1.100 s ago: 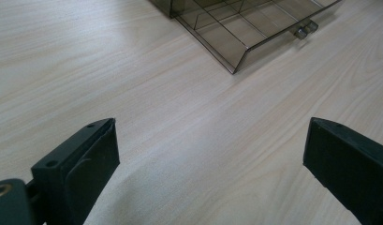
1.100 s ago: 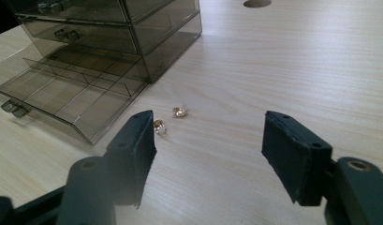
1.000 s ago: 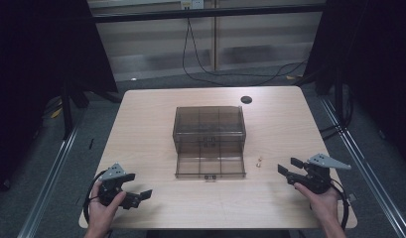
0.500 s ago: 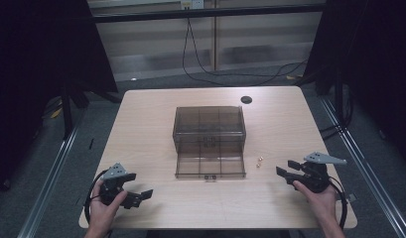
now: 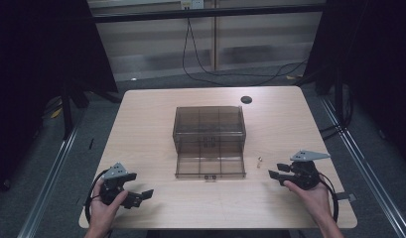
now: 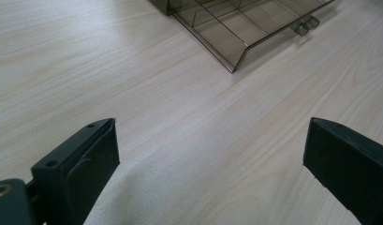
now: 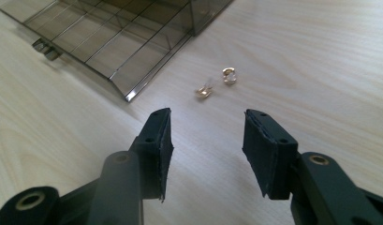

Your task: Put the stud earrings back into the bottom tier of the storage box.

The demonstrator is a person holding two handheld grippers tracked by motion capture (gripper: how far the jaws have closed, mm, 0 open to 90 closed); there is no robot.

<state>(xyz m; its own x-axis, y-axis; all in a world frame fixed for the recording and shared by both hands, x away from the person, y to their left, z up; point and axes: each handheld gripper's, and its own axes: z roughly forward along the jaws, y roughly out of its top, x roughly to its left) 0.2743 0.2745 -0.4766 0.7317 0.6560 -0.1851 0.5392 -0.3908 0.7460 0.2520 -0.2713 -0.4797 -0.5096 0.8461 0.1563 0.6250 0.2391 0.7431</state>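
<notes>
Wide-open tongs (image 6: 212, 154) over bare wooden table (image 6: 180, 117), smoky compartment box (image 6: 240, 23) ahead.

1. A lab or test room, dim around the edges.
2. A bare pale wooden table (image 5: 151, 124) stands alone on grey floor.
3. Black cables (image 5: 200, 54) trail along the back wall.
4. Metal rails (image 5: 46, 183) flank the table.

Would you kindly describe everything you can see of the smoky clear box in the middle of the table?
The box is see-through, smoke-tinted plastic, by the look of it, and stands near the middle of the wooden table. Thin walls split its inside into a grid of compartments; whether anything lies in them I cannot tell. Its gridded lid lies folded open flat on the table toward the person, with a small latch on its near edge. Neither tool touches it.
</notes>
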